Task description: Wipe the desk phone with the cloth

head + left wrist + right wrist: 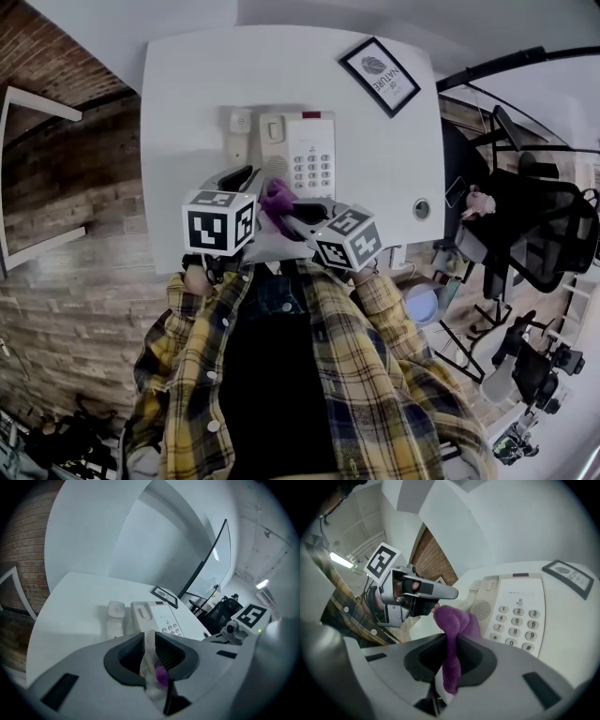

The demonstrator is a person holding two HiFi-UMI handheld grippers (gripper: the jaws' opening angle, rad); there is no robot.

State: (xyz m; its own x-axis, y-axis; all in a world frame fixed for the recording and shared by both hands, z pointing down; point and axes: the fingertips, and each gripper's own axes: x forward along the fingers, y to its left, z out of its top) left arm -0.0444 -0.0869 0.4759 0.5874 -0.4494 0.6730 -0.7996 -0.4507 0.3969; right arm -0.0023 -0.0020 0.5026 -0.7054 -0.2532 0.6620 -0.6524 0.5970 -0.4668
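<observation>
Handset point(238, 134) just left of desk phone point(302, 155) on table point(187, 103), framed card point(380, 77) behind, to the right.

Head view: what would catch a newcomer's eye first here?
The purple cloth stands out, pinched in the right gripper over the near edge of the white table. Beyond it sits the desk phone, its handset lying off the cradle at its left.
</observation>
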